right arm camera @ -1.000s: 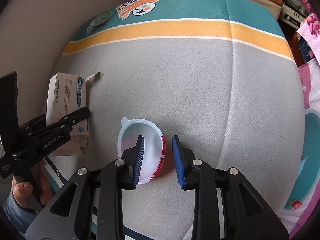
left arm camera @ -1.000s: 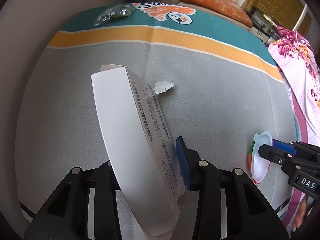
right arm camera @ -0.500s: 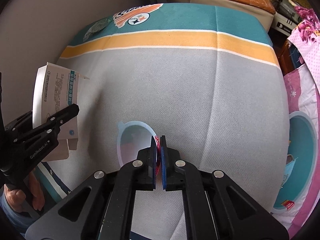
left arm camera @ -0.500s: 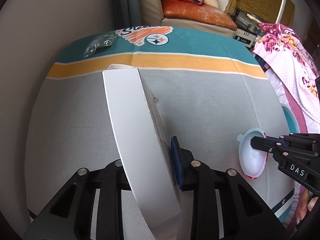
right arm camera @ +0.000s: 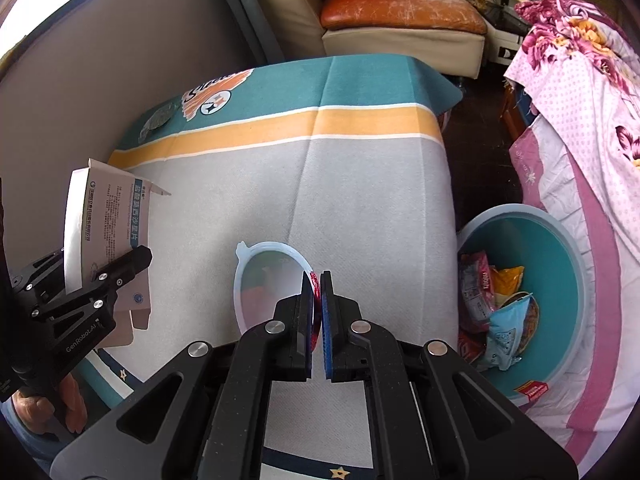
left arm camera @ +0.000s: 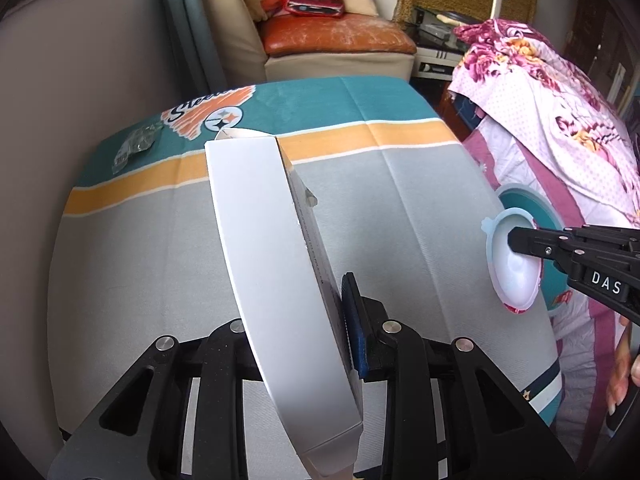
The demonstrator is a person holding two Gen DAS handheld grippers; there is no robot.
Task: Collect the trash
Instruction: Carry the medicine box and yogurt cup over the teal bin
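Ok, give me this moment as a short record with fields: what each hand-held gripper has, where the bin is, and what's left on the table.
left hand-held gripper: shut on white carton
right hand-held gripper: shut on plastic cup rim
bin: teal, beside the table's right edge, wrappers inside
left on table: clear wrapper at far left corner

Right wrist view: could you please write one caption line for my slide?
Right claw pinches the rim of a round white plastic cup above the grey tablecloth, beside a teal waste bin.
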